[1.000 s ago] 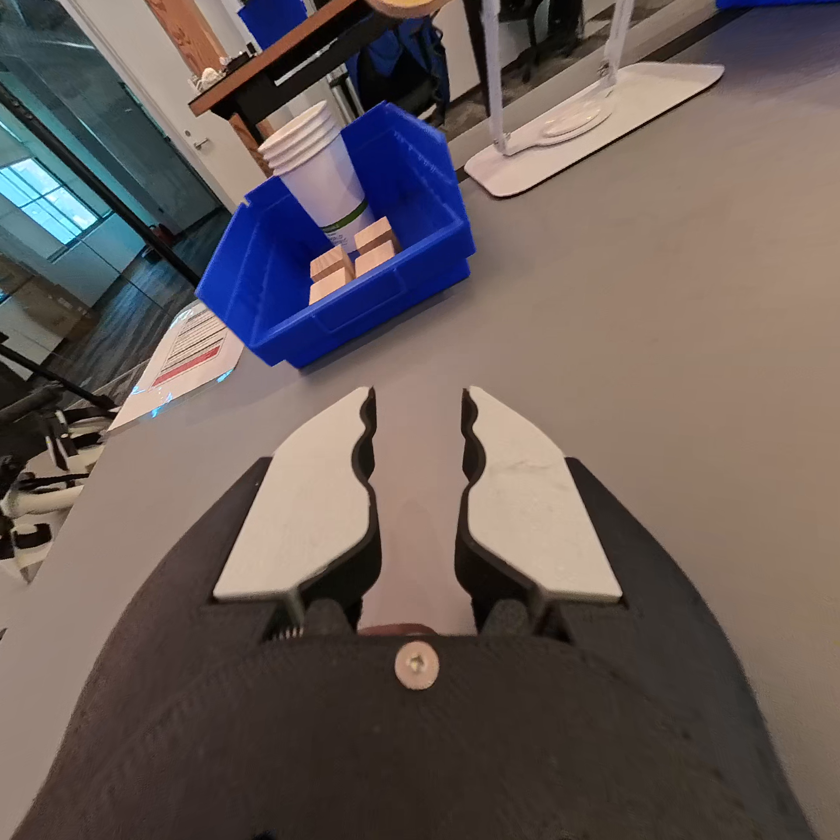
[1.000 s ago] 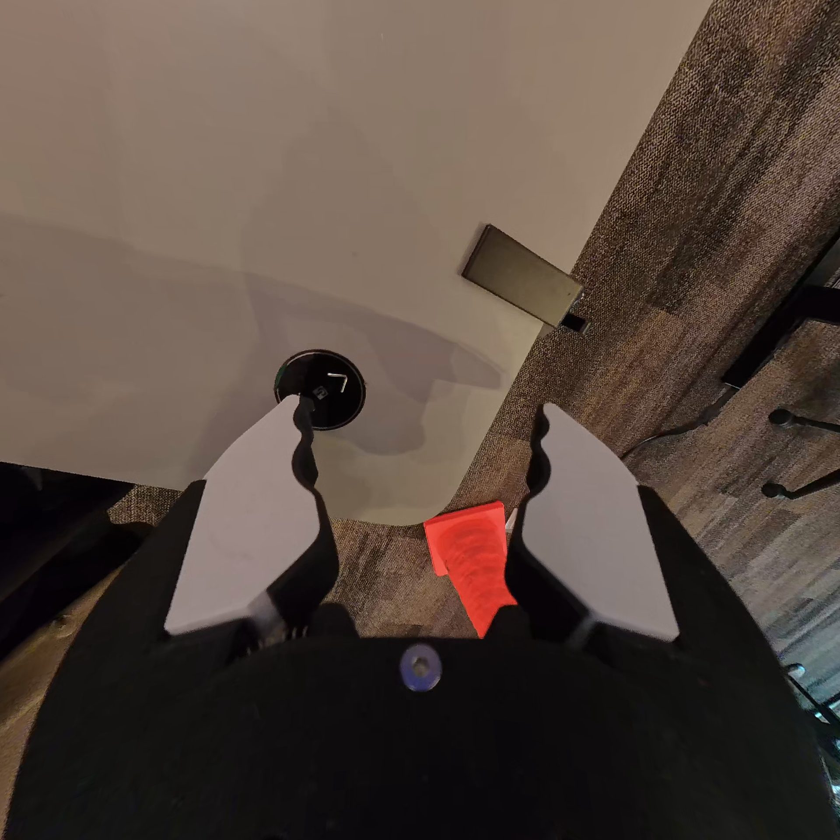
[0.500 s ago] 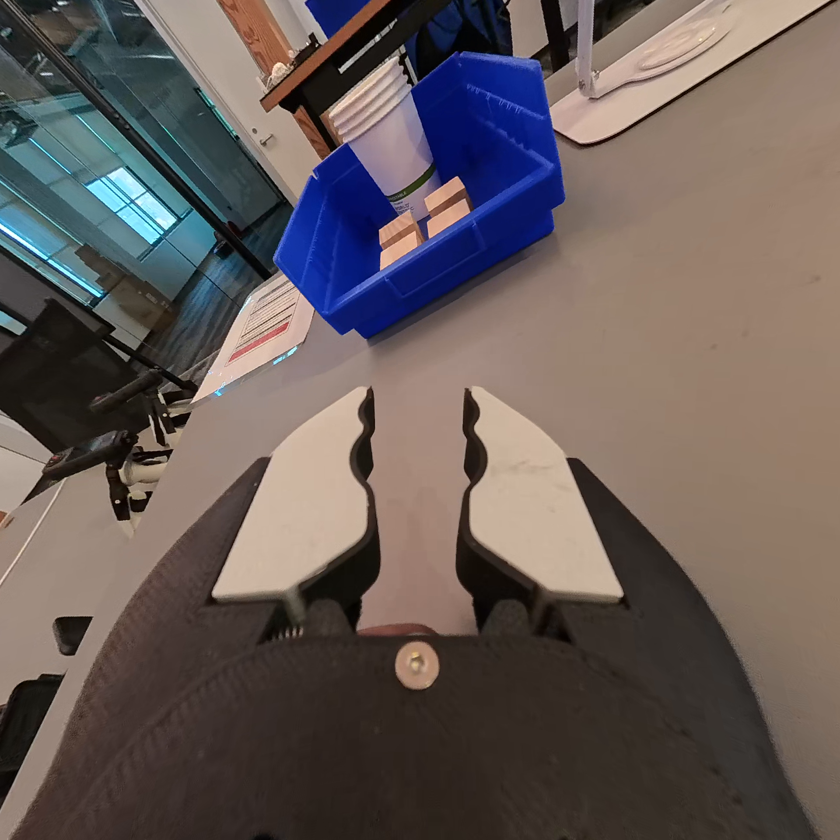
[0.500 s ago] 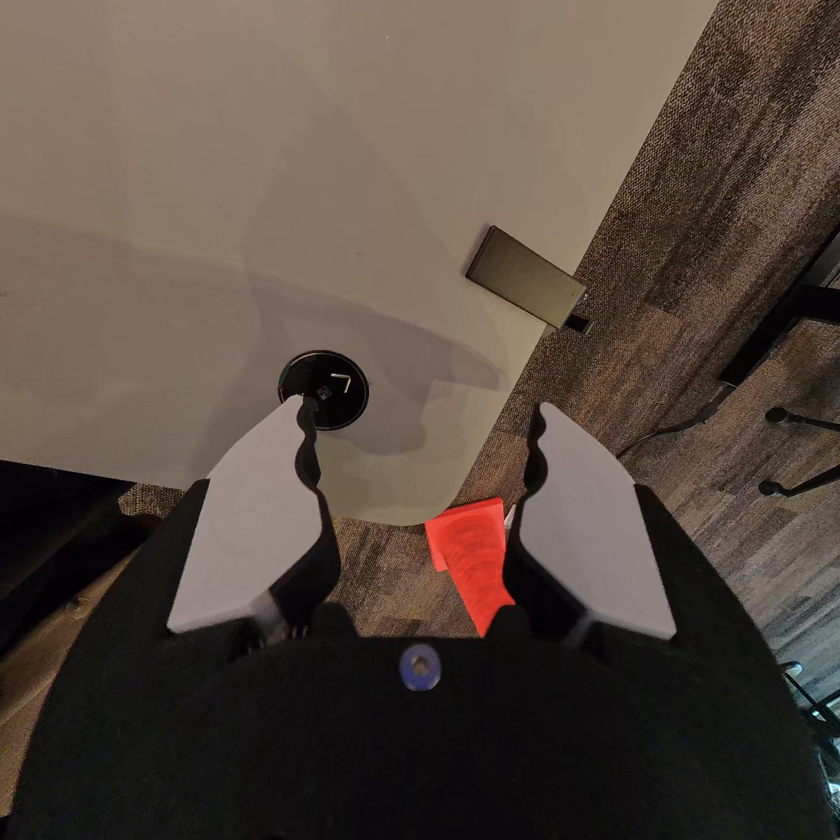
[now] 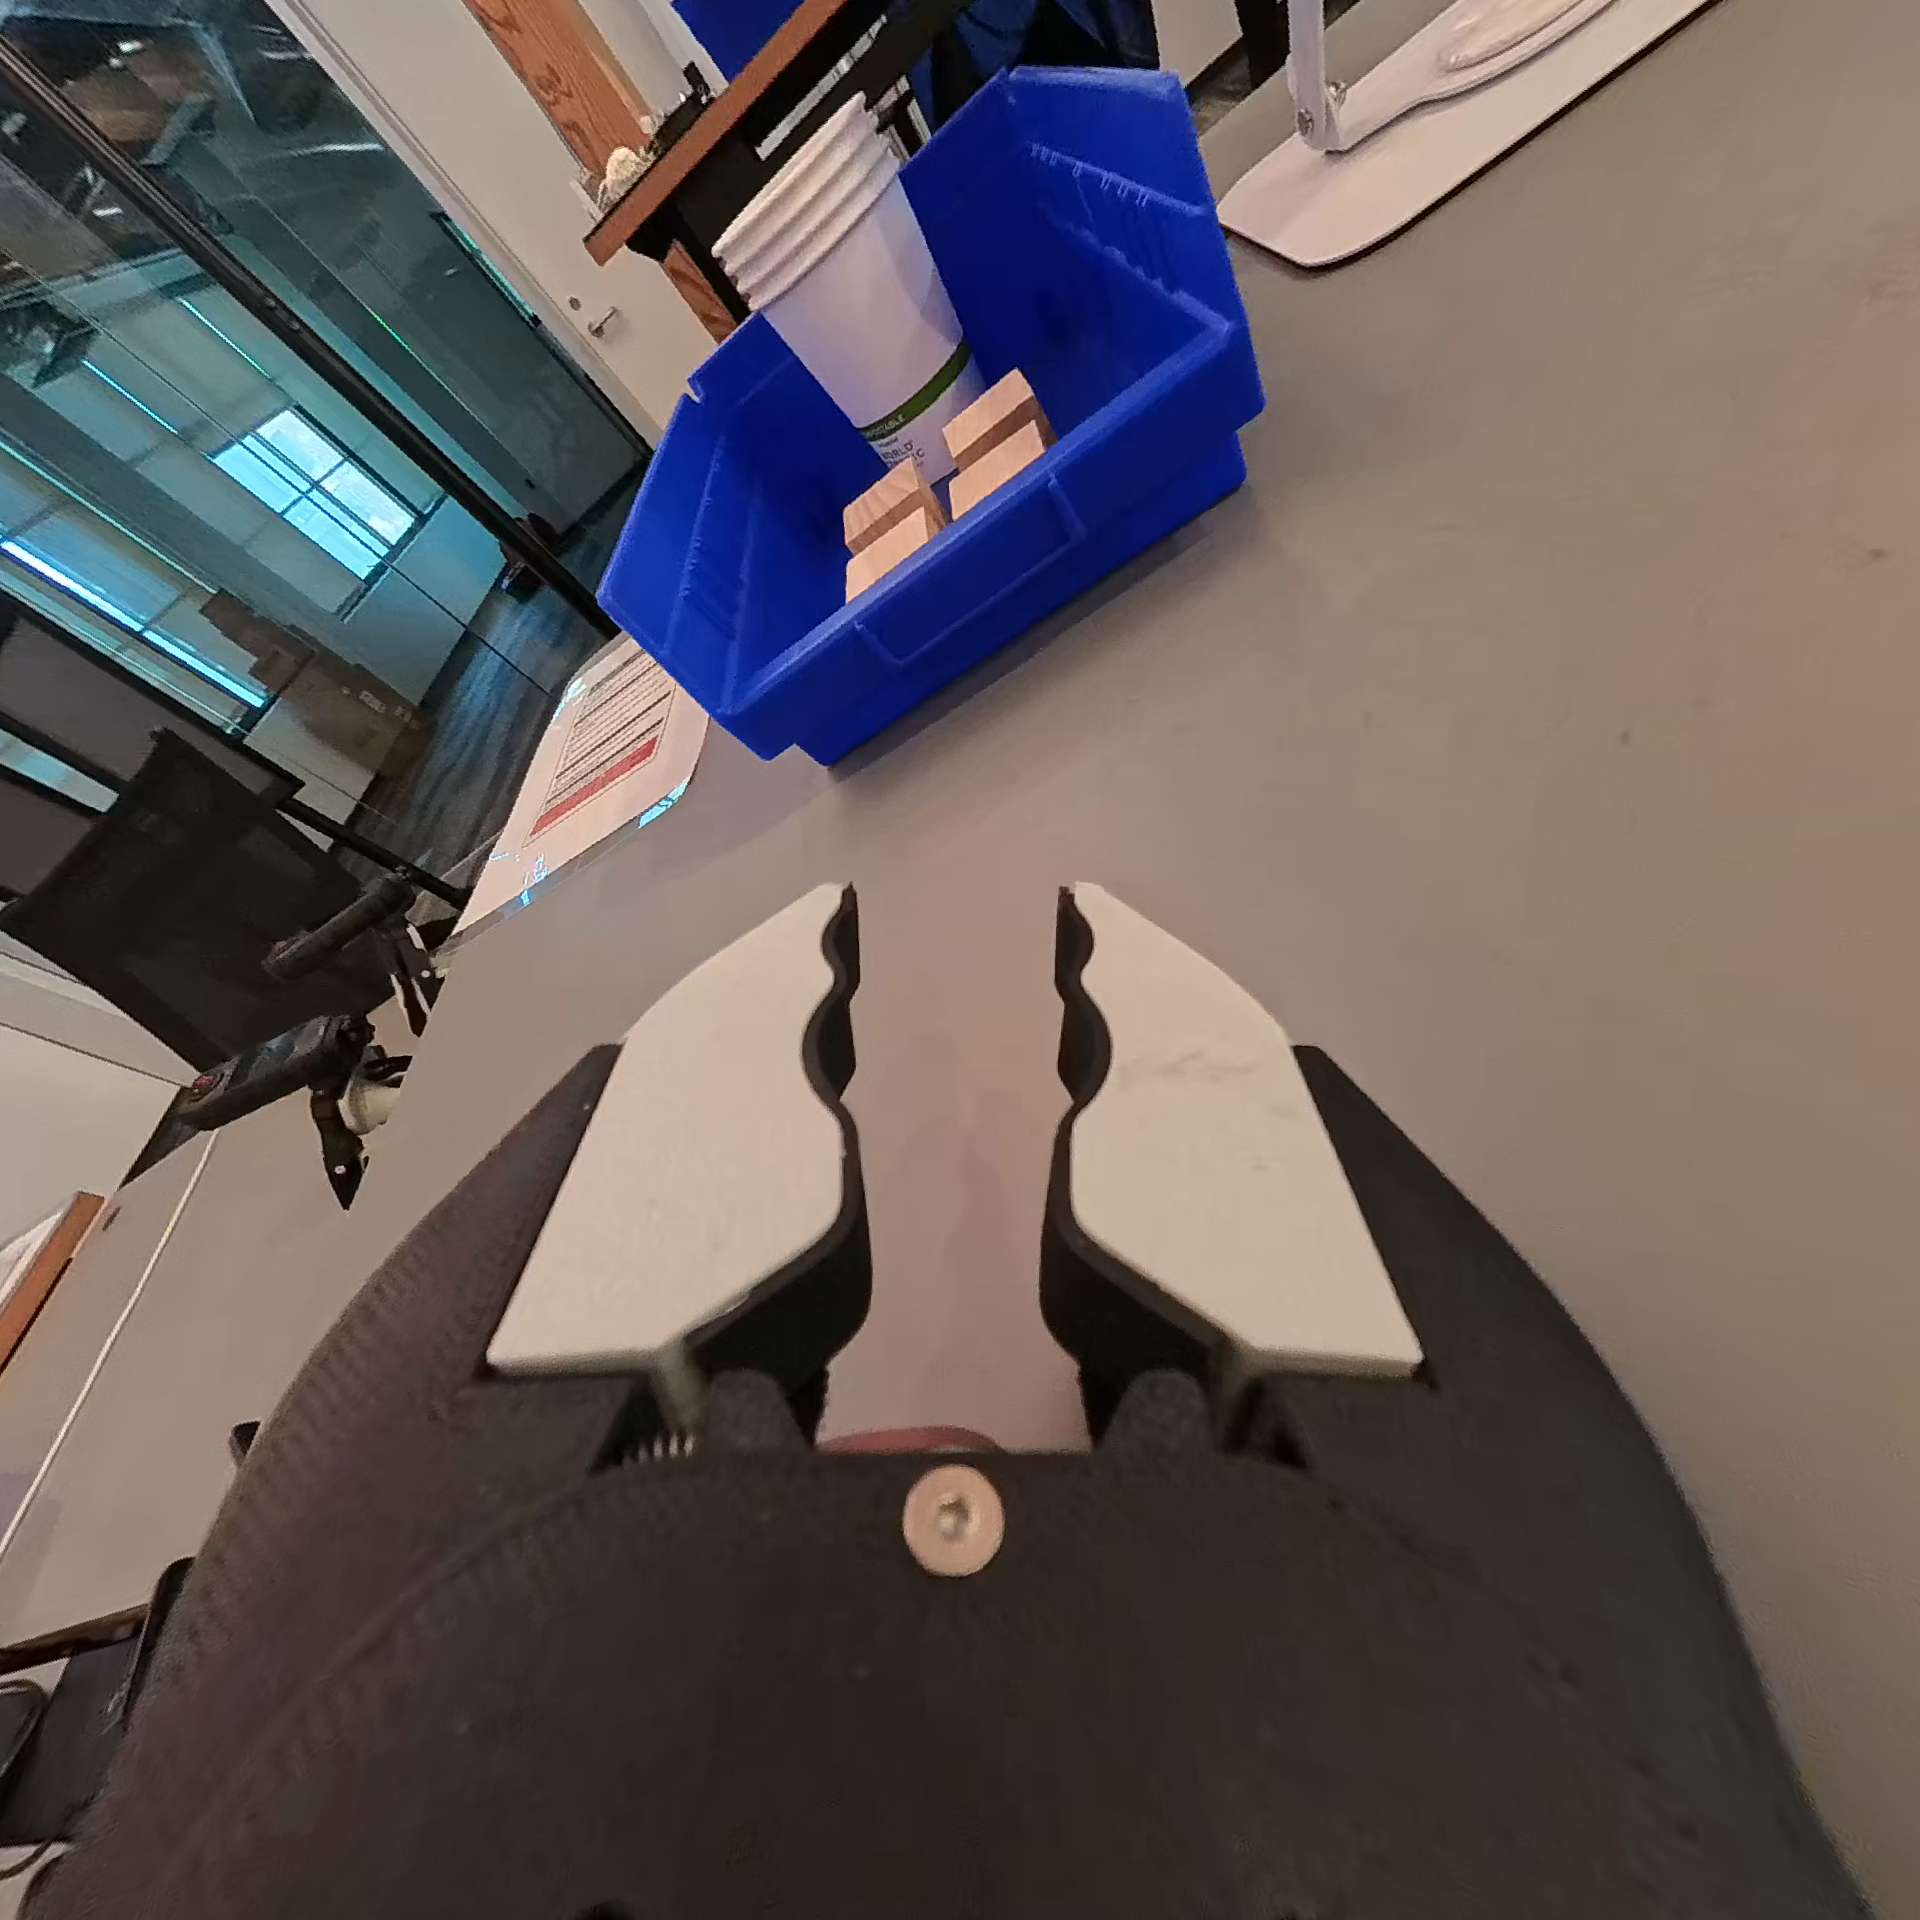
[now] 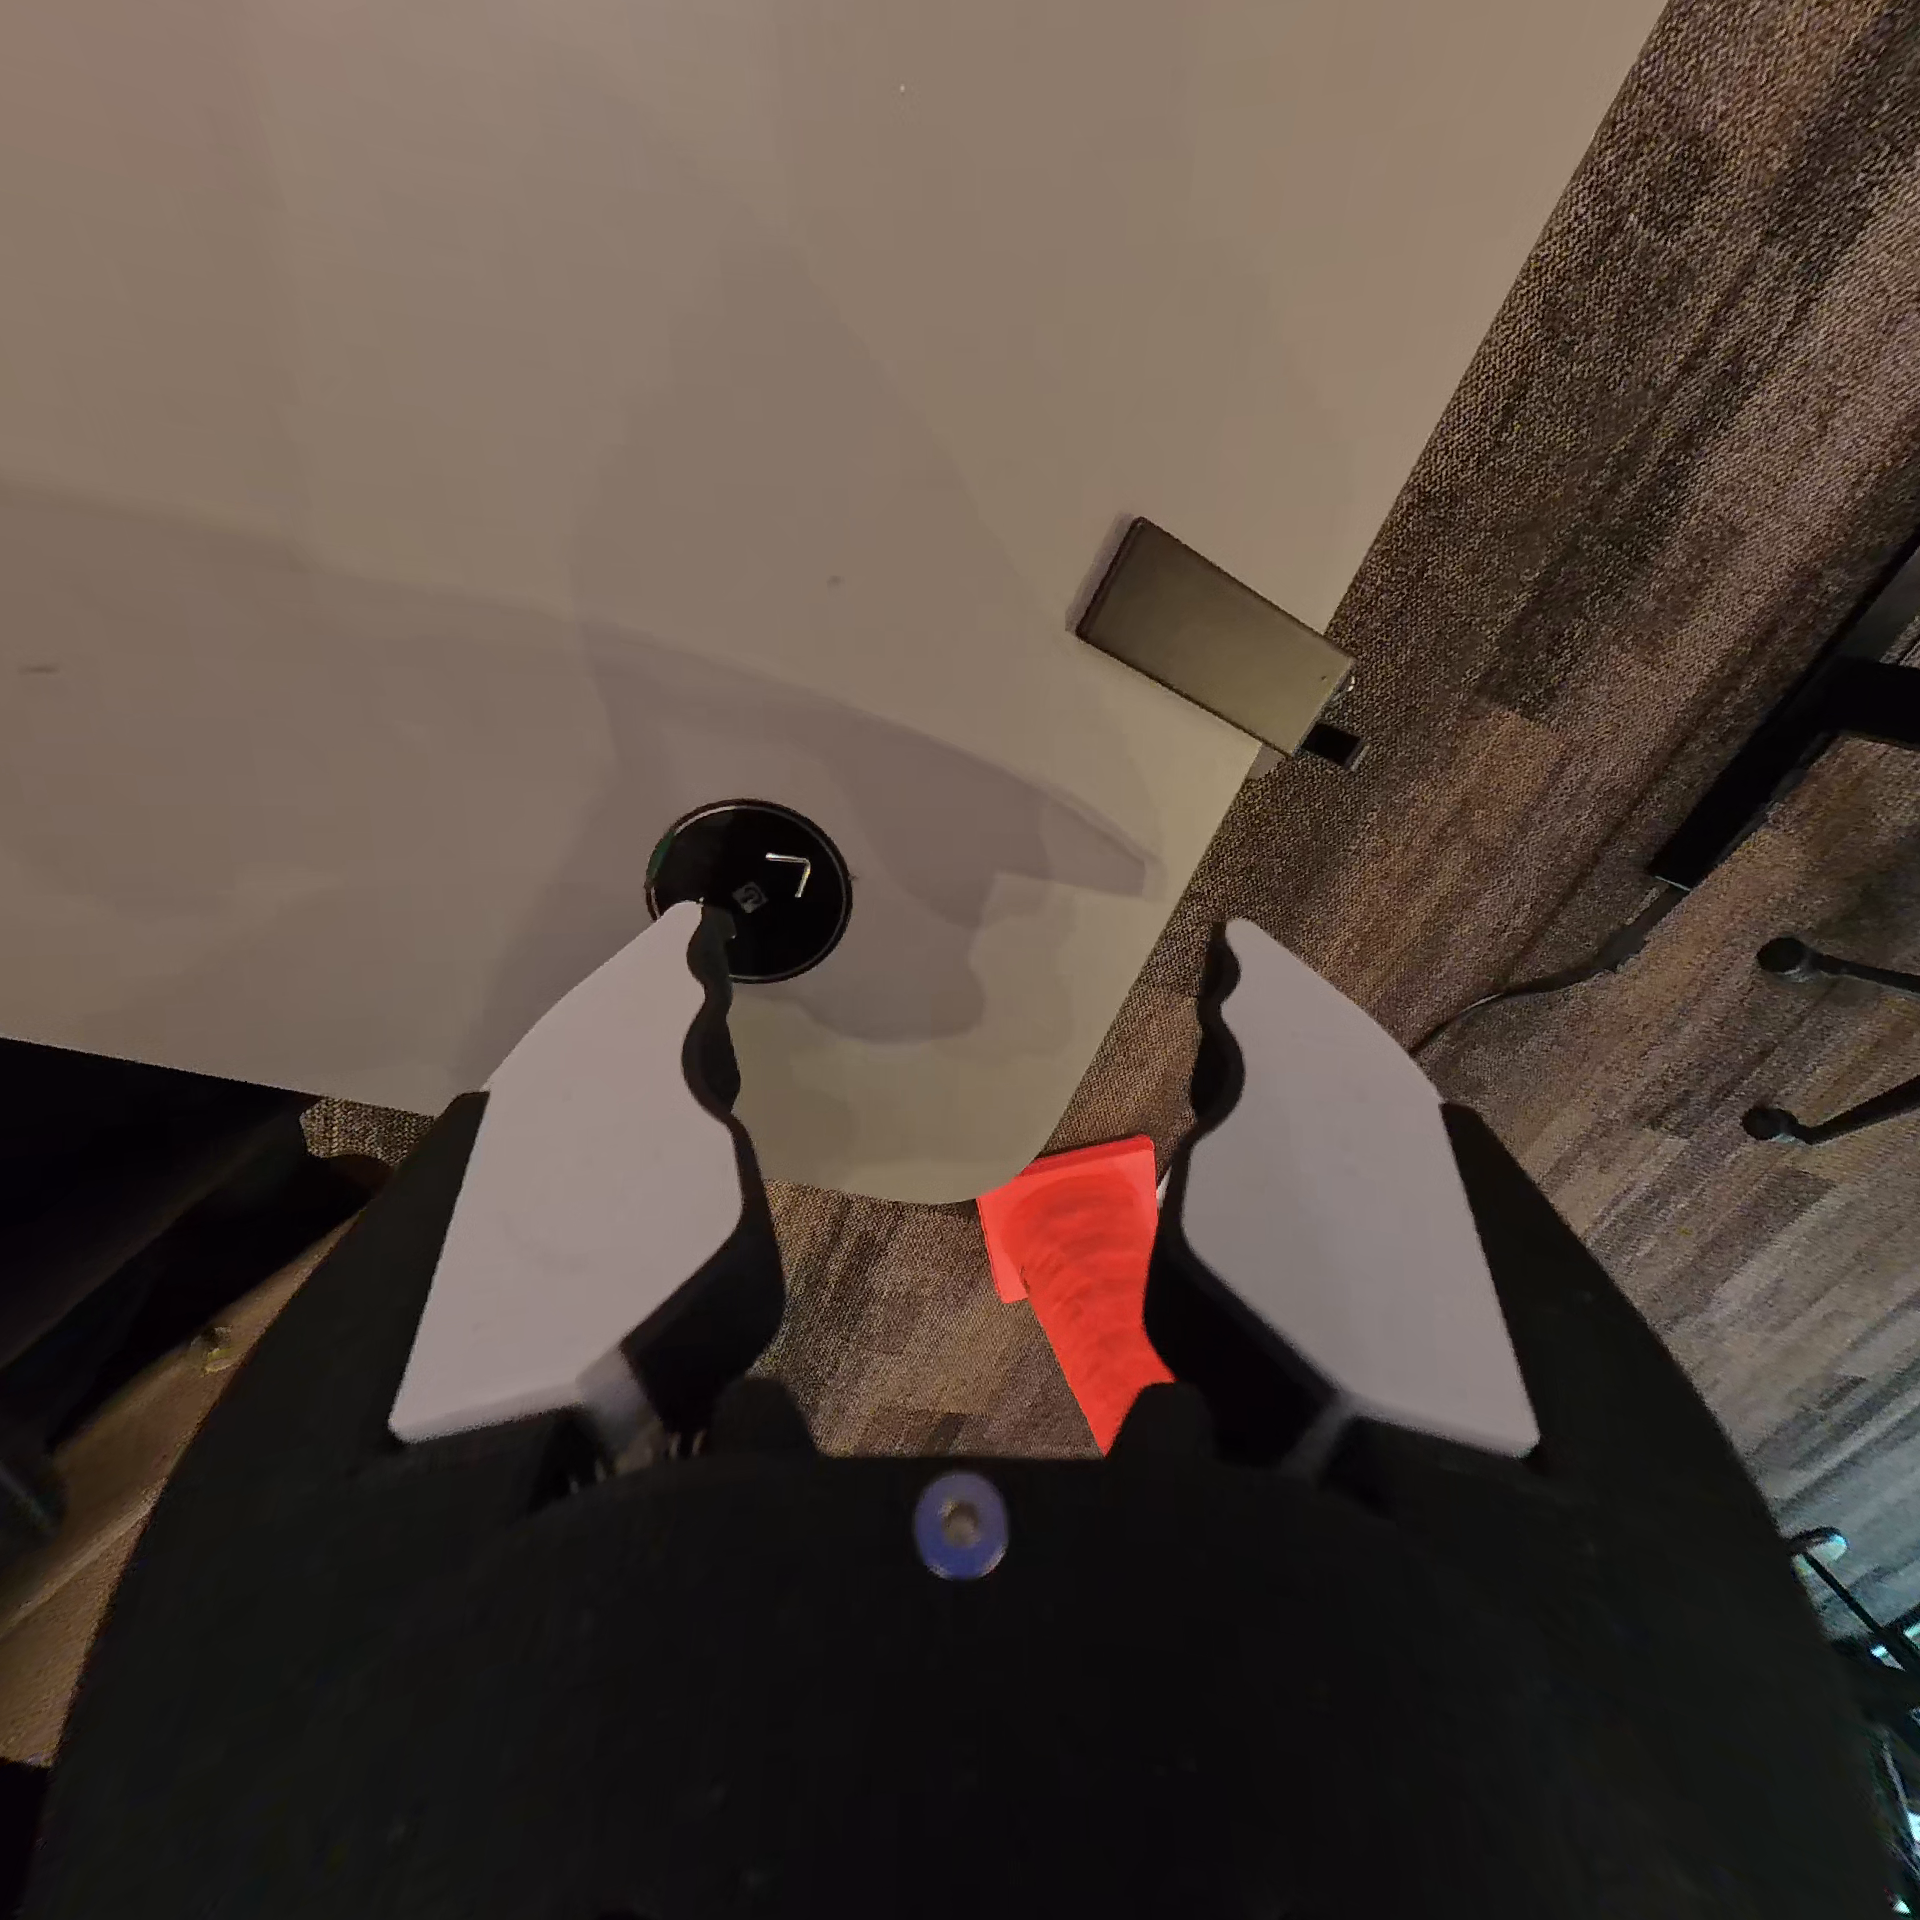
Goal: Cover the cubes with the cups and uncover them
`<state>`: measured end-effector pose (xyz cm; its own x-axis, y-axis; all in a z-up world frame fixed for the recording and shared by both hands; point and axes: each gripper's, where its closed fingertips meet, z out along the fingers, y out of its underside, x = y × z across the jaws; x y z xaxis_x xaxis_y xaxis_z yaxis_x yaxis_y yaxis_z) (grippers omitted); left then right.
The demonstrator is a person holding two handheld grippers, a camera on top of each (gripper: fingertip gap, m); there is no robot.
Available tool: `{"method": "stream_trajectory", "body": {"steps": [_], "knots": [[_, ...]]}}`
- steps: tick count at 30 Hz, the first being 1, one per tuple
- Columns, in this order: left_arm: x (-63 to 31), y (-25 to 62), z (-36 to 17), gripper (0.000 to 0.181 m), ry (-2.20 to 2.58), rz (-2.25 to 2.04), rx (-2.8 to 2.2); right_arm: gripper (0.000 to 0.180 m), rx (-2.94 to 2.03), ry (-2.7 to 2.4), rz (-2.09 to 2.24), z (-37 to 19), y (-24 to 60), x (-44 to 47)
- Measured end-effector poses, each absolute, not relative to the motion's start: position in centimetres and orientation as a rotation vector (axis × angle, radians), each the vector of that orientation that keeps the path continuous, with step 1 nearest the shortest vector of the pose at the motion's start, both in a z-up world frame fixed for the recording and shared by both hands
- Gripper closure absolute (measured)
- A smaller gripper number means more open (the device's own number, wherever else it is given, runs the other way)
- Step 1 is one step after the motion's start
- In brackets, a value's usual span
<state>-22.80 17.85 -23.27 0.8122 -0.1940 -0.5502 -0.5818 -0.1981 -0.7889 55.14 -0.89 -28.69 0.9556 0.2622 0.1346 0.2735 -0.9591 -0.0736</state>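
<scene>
In the left wrist view, a stack of white paper cups [image 5: 852,281] stands in a blue bin [image 5: 1143,499] on the grey table, with several wooden cubes [image 5: 992,436] beside it inside the bin. My left gripper [image 5: 956,909] is open and empty, low over the table, well short of the bin. In the right wrist view, my right gripper [image 6: 951,920] is open and empty above the table's corner, pointing down. No cups or cubes show in the right wrist view.
A white flat stand base [image 5: 1455,135] lies behind the bin, a laminated sheet [image 5: 613,748] to its left at the table edge. In the right wrist view: a black round grommet [image 6: 753,883], a dark flat device [image 6: 1210,634], a red object [image 6: 1081,1268] on the carpet.
The left gripper's view has swung and tilted, so the bin now sits up and to the right of centre, about as near as before. The right gripper has barely moved.
</scene>
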Motion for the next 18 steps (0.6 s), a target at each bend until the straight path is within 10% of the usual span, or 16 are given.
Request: {"method": "stream_trajectory", "body": {"steps": [18], "knots": [[-22.4,17.7,-21.2,0.144,0.638,0.412,-1.763,0.093,-3.022,-0.429,-0.188,-26.4,-0.8,55.1]]}}
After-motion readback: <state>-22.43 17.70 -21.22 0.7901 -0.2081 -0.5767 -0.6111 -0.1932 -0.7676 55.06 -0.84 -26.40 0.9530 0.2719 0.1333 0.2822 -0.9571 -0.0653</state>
